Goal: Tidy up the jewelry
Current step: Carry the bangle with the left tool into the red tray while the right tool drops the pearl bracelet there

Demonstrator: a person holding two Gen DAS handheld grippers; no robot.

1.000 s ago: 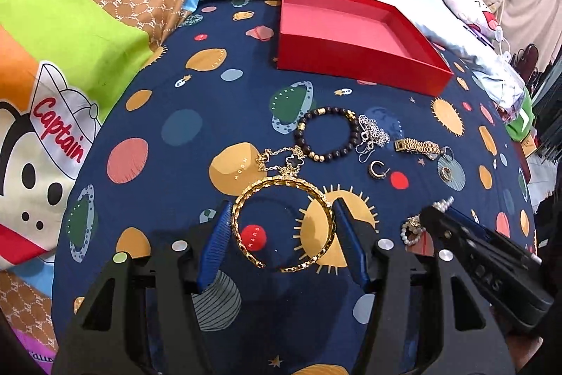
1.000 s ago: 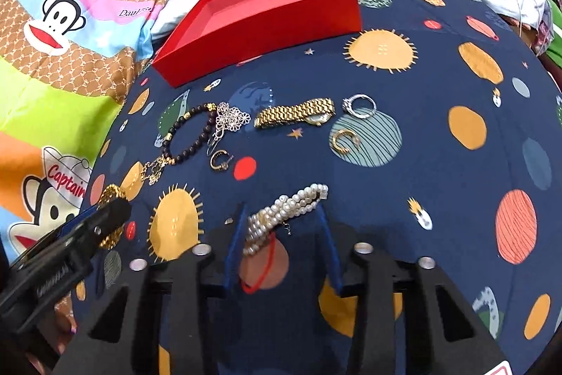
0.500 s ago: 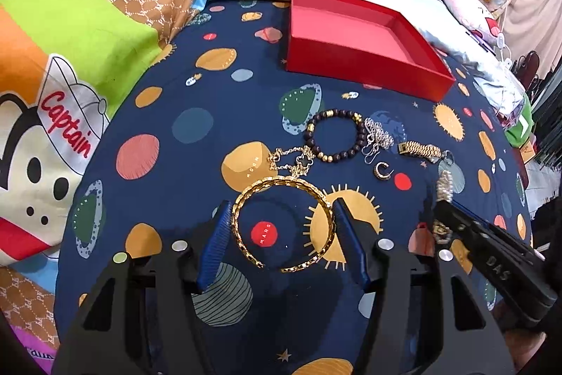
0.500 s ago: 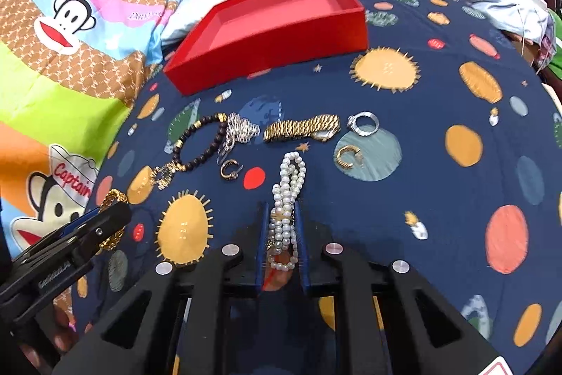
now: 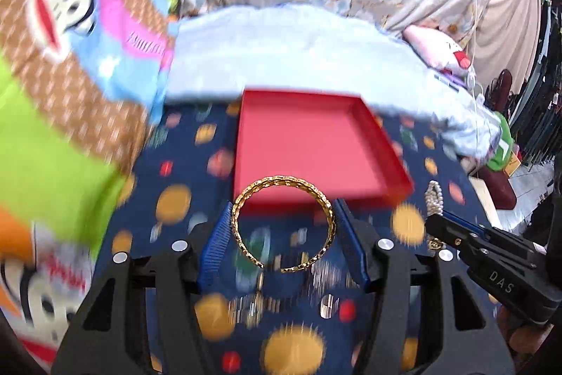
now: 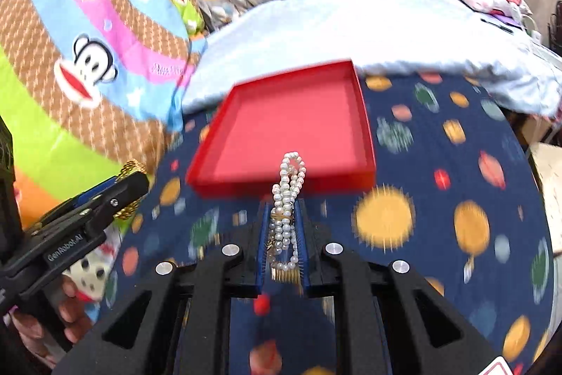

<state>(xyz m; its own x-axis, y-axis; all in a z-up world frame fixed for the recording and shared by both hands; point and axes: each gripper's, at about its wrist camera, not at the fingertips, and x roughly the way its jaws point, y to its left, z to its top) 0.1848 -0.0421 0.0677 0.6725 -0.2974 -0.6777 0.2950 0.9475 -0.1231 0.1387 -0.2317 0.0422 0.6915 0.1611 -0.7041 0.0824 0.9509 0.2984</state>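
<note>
Left fingers (image 5: 214, 248) pinch the bangle (image 5: 282, 224); right fingers (image 6: 261, 245) pinch the pearls (image 6: 286, 209). Both hang before the tray (image 6: 291, 129), which looks bare, so nothing seems sorted yet.

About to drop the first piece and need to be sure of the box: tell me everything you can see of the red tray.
The red tray is a shallow, open-topped rectangular box, seemingly cardboard, with low straight walls and a flat, paler red floor. Nothing lies inside it. It sits flat on the navy planet-print bedspread, its far edge against the pale blue pillow. It is slightly motion-blurred. The gold bangle and pearl bracelet are held up before its near wall, not touching it.
</note>
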